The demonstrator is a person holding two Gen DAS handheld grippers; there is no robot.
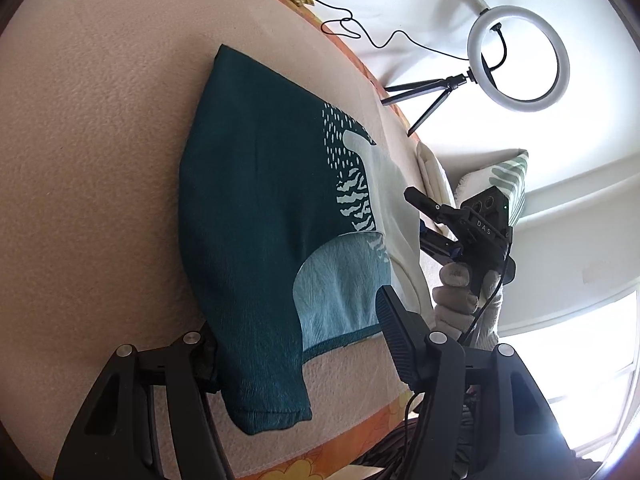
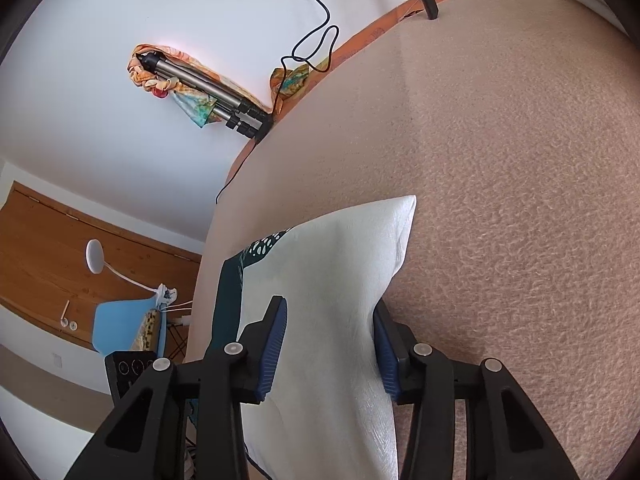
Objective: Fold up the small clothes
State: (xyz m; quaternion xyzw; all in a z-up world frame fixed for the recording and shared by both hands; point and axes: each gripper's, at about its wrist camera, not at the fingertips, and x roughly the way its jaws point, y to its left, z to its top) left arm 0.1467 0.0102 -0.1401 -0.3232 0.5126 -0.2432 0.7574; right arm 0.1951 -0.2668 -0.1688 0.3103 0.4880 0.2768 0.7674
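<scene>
Left wrist view first: teal cloth [image 1: 256,216] spread flat on a beige cover [image 1: 92,160], its white and pale-blue print towards the right edge, one teal corner drooping down to the cover's near edge. Left gripper [image 1: 298,348] low in the picture, fingers apart, straddling the cloth's near hem; the left finger half hidden behind the teal corner, the right finger [image 1: 394,332] lying beside the pale-blue patch, so no telling whether either pad actually presses fabric. Over on the right, a gloved hand [image 1: 460,292] gripping the right gripper [image 1: 418,216], its fingers apart and resting at the cloth's white edge. Further back, a ring light [image 1: 518,58] on a small tripod, a black cable trailing across the white wall. Right wrist view now: white part of the cloth [image 2: 332,292] running up between the blue-padded fingers of the right gripper [image 2: 330,344], white corner pointing away over the cover [image 2: 520,160]. Fingers not closed together, fabric between them, the right pad tight against its edge, the left pad lying on it; a firm pinch cannot be told. Teal strip peeking out at the cloth's left side.
</scene>
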